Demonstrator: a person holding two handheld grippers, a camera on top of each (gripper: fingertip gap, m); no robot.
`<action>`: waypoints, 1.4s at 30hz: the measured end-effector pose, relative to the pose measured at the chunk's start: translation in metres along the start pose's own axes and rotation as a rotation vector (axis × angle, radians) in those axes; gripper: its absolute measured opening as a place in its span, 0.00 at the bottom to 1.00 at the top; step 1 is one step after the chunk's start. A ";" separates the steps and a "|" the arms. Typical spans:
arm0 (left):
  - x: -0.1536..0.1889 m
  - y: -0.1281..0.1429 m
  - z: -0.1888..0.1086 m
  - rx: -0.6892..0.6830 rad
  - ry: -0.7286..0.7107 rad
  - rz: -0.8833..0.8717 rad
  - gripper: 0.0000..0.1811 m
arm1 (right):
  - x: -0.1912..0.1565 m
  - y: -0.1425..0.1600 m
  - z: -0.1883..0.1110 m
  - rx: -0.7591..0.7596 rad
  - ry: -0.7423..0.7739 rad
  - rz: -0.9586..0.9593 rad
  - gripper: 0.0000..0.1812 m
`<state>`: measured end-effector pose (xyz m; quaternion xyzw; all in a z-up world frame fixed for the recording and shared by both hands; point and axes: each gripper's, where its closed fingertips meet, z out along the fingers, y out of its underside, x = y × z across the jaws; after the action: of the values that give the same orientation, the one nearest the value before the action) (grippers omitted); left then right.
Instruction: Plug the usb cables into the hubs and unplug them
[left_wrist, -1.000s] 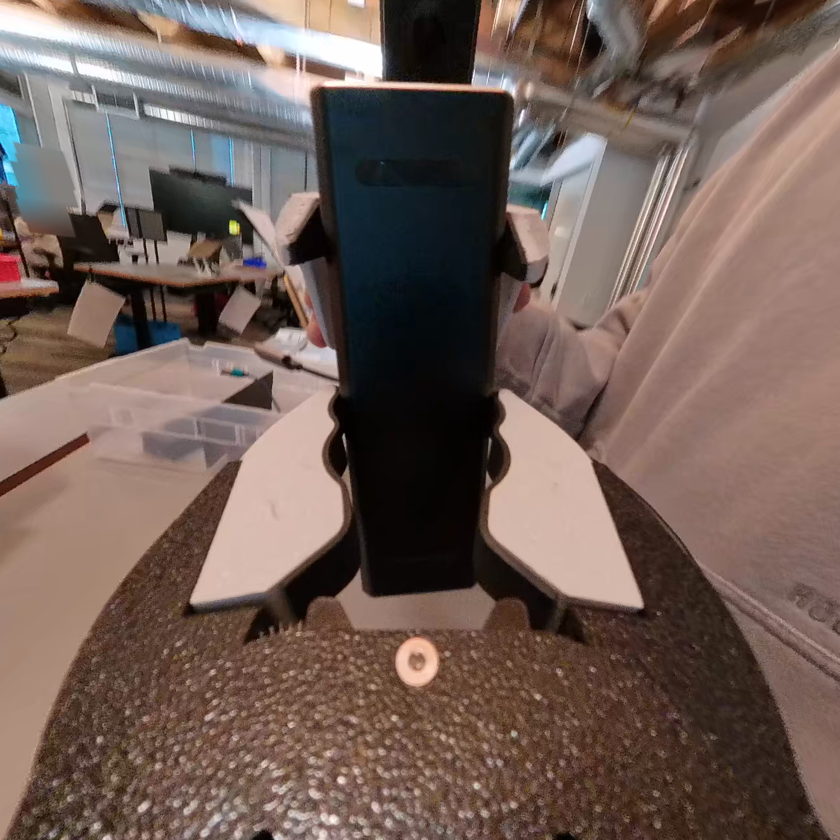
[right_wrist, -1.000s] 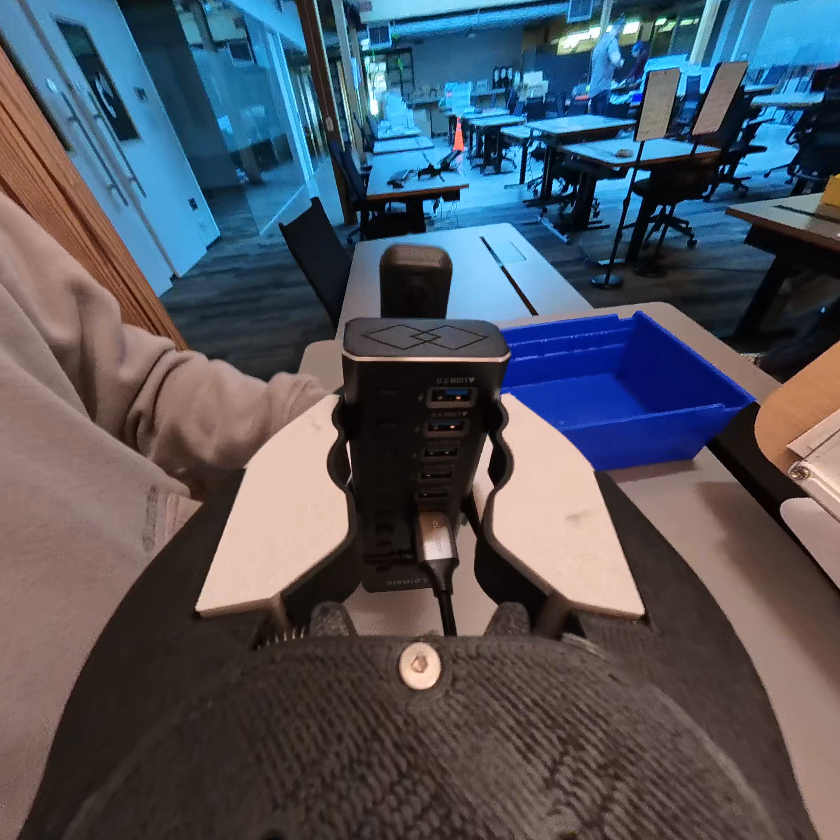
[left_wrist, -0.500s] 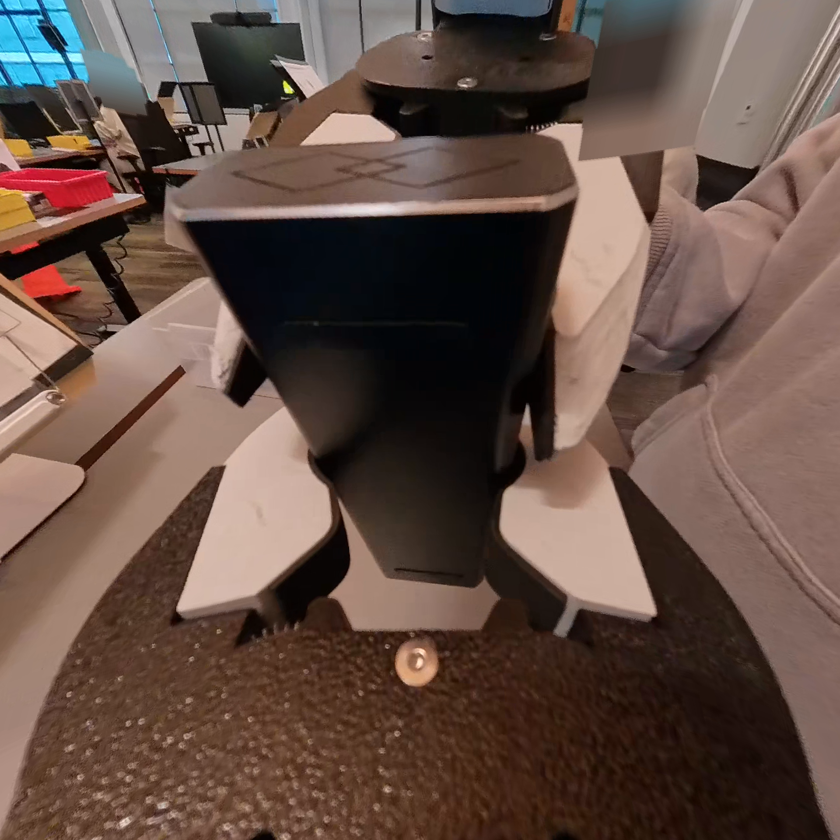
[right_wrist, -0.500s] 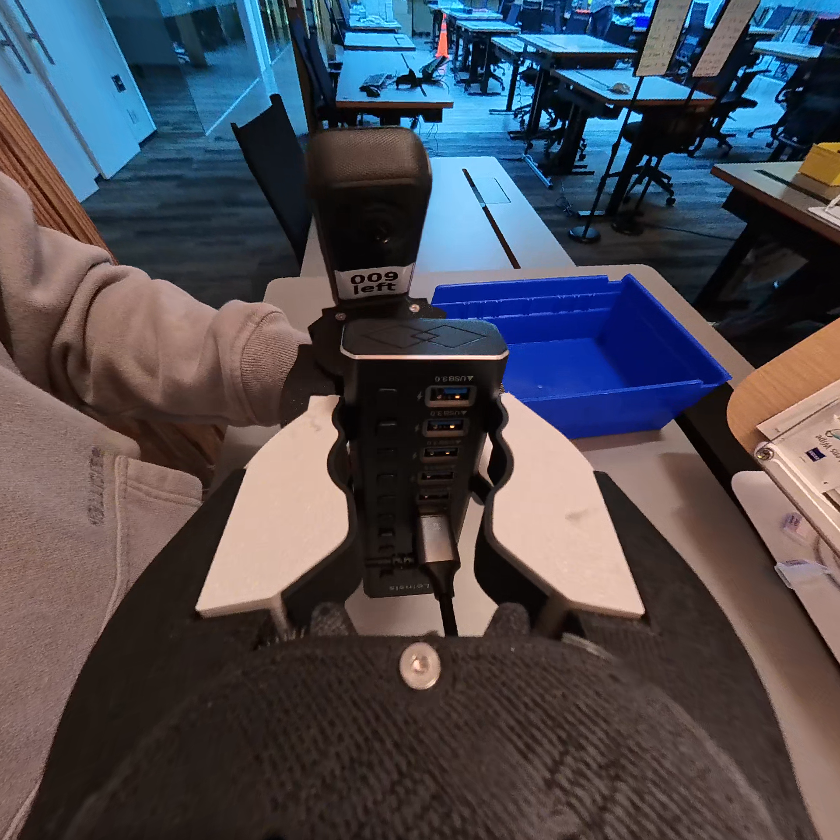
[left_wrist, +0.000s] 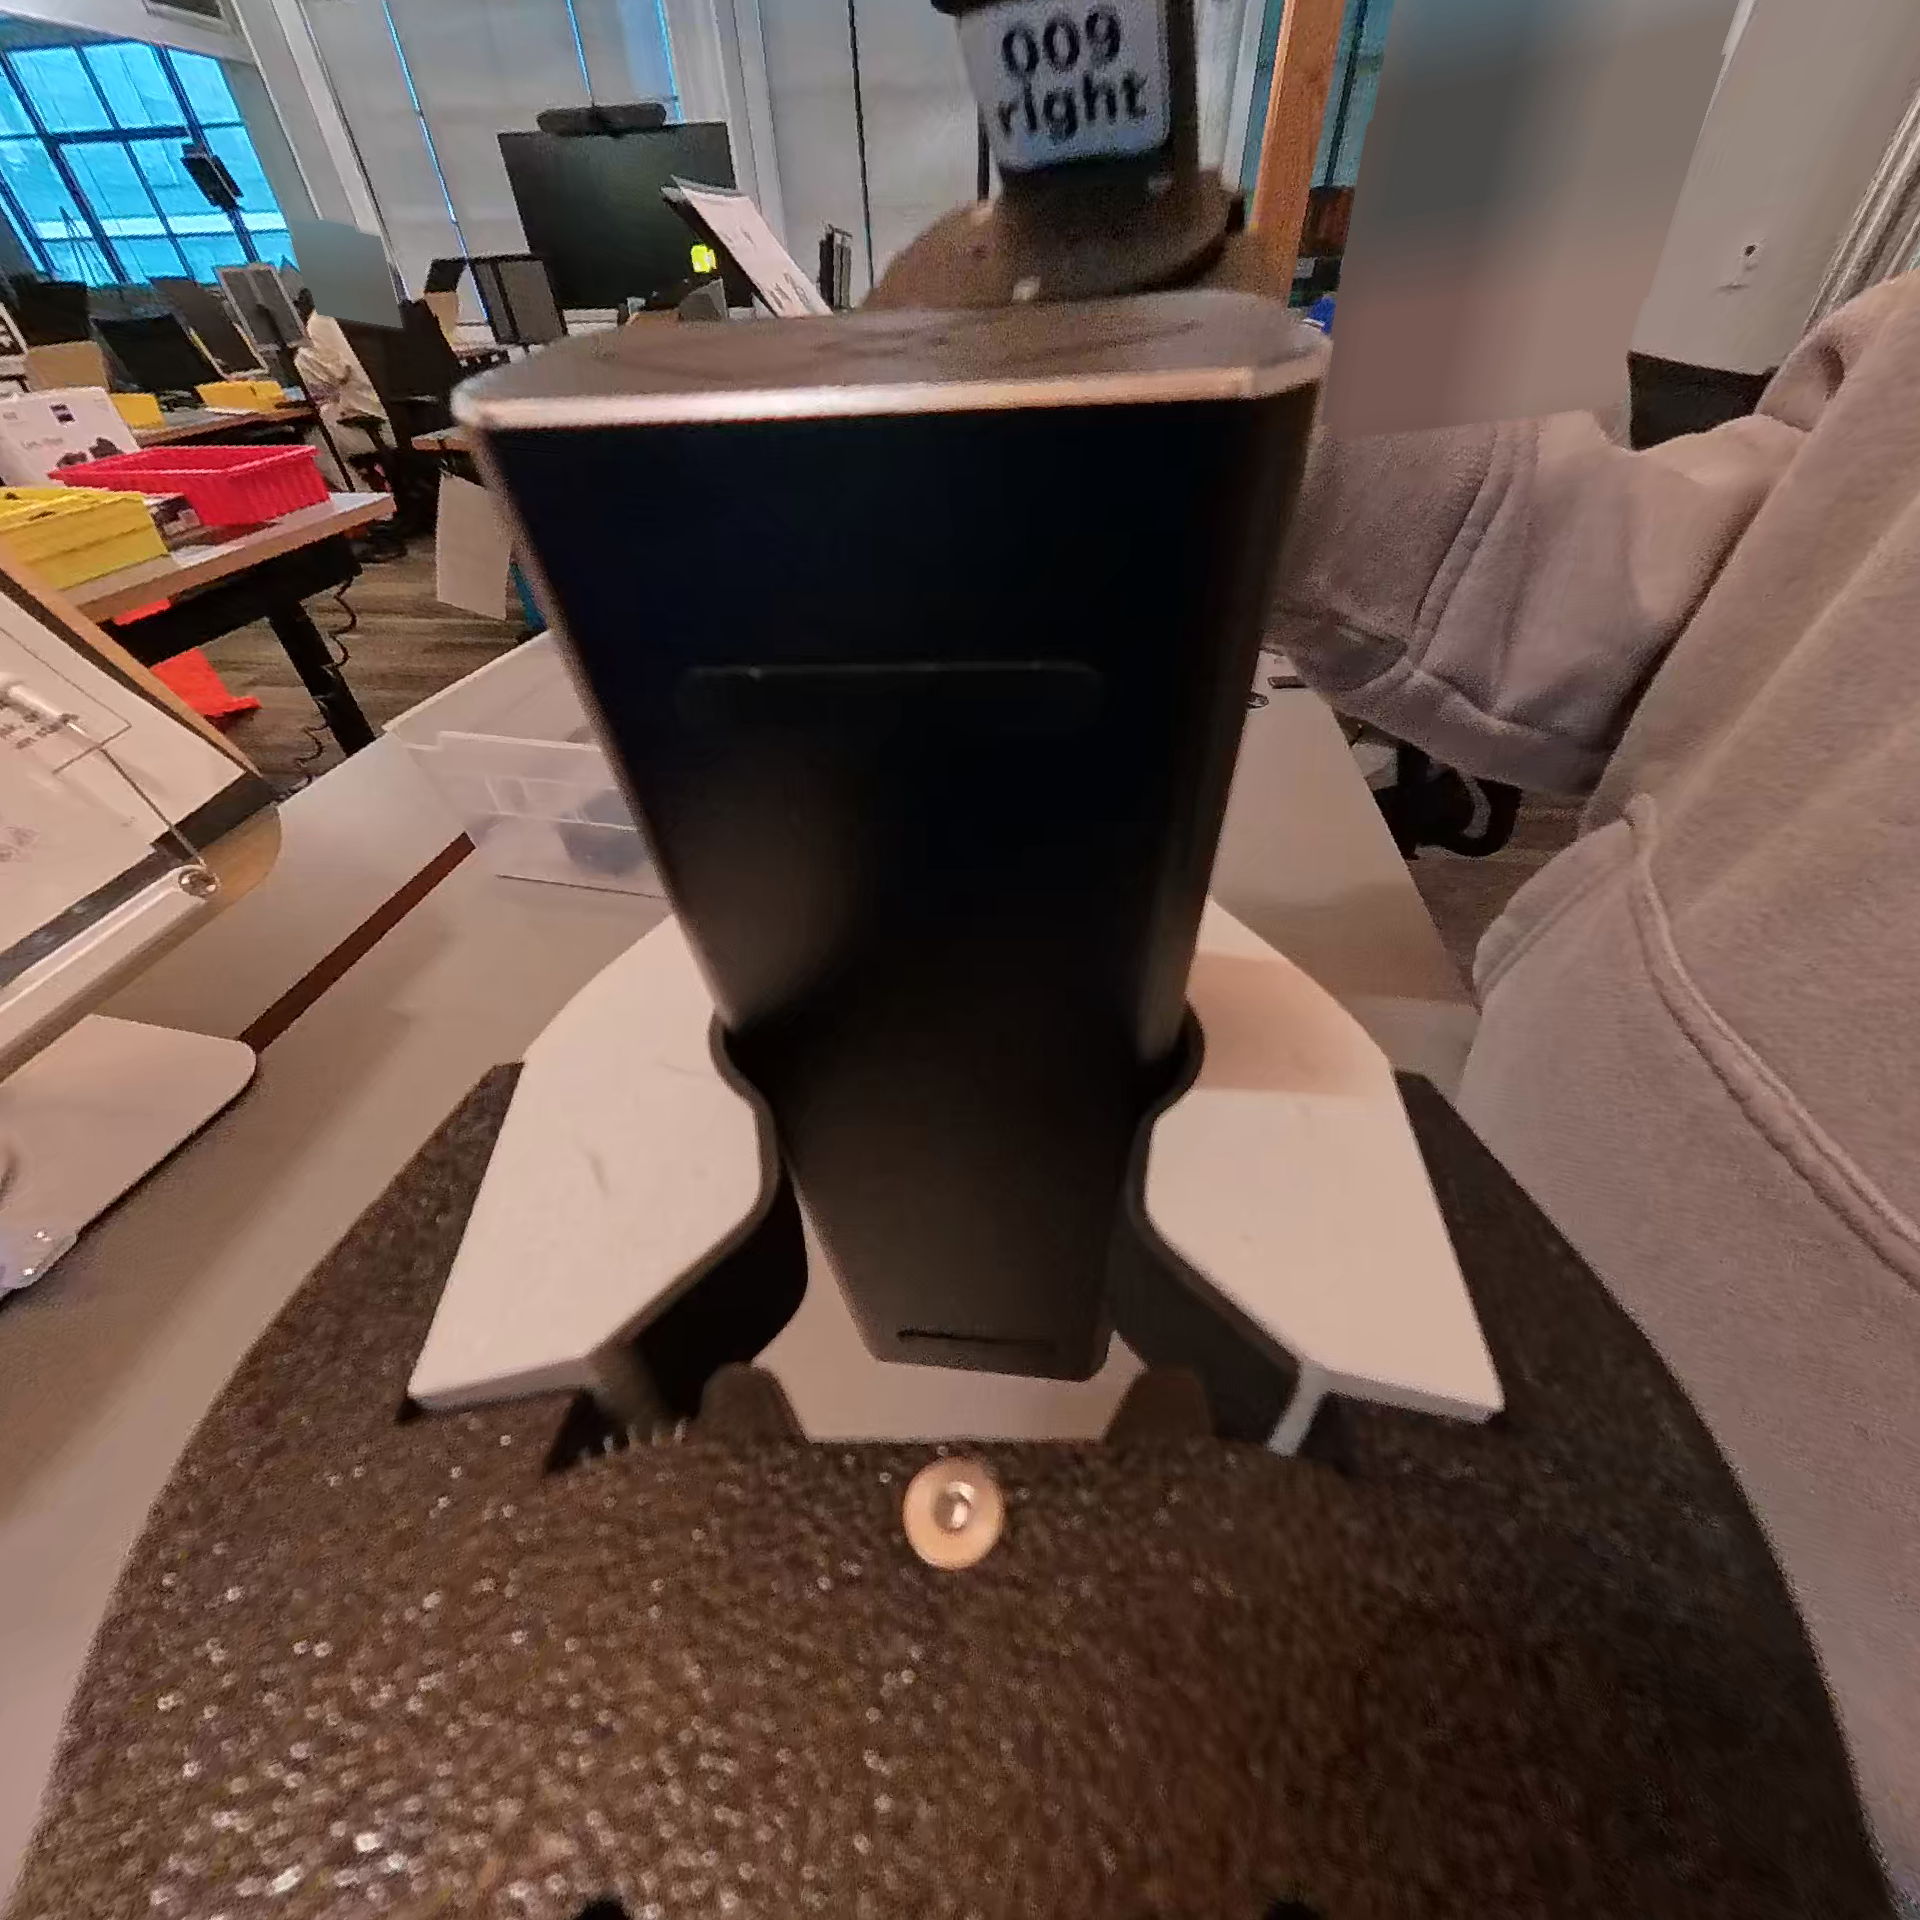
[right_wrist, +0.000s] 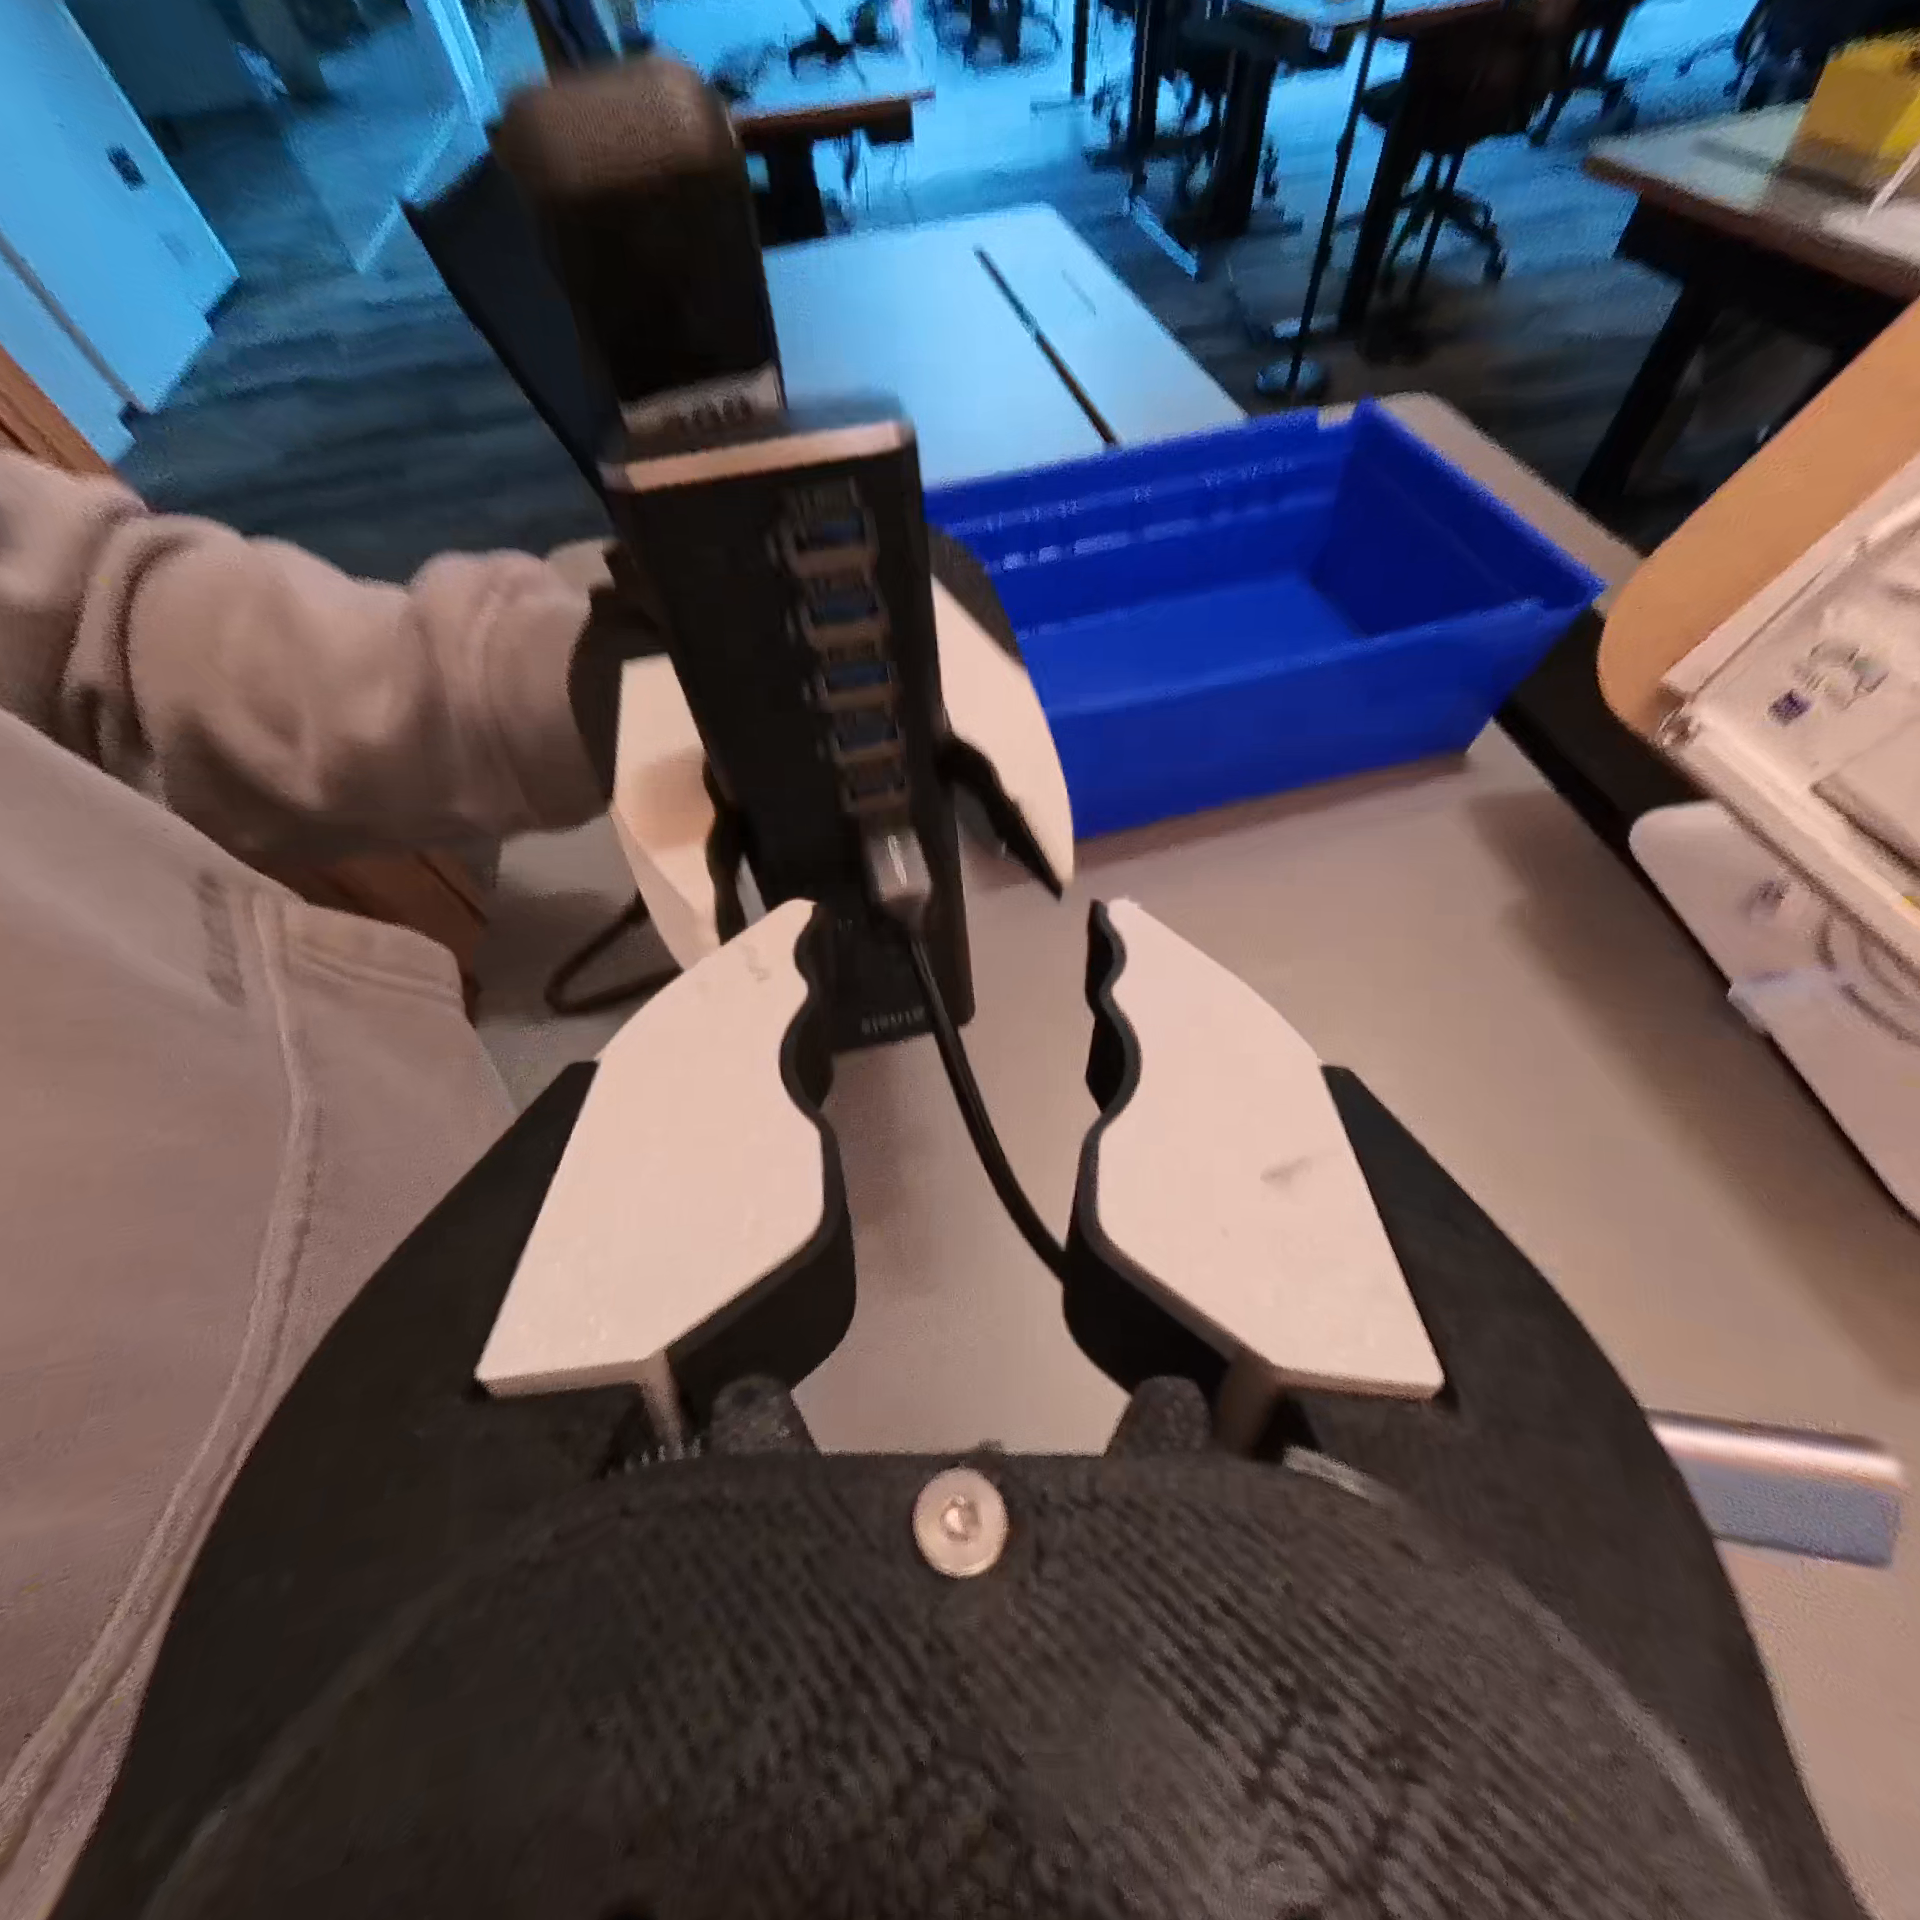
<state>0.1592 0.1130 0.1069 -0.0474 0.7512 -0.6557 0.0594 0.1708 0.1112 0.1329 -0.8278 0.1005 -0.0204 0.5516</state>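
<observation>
A black multi-port USB hub (left_wrist: 914, 727) stands upright between the fingers of my left gripper (left_wrist: 951, 987), which is shut on its lower part. Its plain back faces this camera. In the right wrist view the hub (right_wrist: 800, 665) shows its column of ports, with the left gripper's white fingers (right_wrist: 1013, 707) clamped on its sides. A silver USB plug (right_wrist: 896, 862) sits in a lower port, and its black cable (right_wrist: 987, 1132) runs down between my right fingers. My right gripper (right_wrist: 945, 925) is open and empty, just short of the hub's base.
A blue bin (right_wrist: 1299, 644) stands behind the hub on the grey table (right_wrist: 1351, 987). A paper stand (right_wrist: 1818, 727) is at the right edge, and a silver block (right_wrist: 1787, 1496) lies by my right gripper. A clear bin (left_wrist: 520, 790) and a document stand (left_wrist: 94, 810) sit left.
My right gripper has opened, let go of the hub and drawn back from it. The hub now stays in my left gripper, which has tilted down towards the table.
</observation>
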 end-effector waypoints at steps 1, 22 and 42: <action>0.001 -0.001 0.000 0.002 0.006 0.004 0.40 | -0.001 0.007 0.002 -0.016 -0.008 -0.002 0.24; 0.011 -0.008 0.006 0.059 0.081 0.010 0.40 | -0.020 0.009 0.029 0.086 -0.081 0.000 0.10; -0.018 -0.005 -0.036 -0.011 0.000 -0.017 0.40 | 0.023 -0.011 -0.071 -0.023 0.118 -0.045 0.10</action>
<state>0.1717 0.1498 0.1171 -0.0541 0.7542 -0.6522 0.0535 0.1843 0.0465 0.1695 -0.8336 0.1144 -0.0803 0.5344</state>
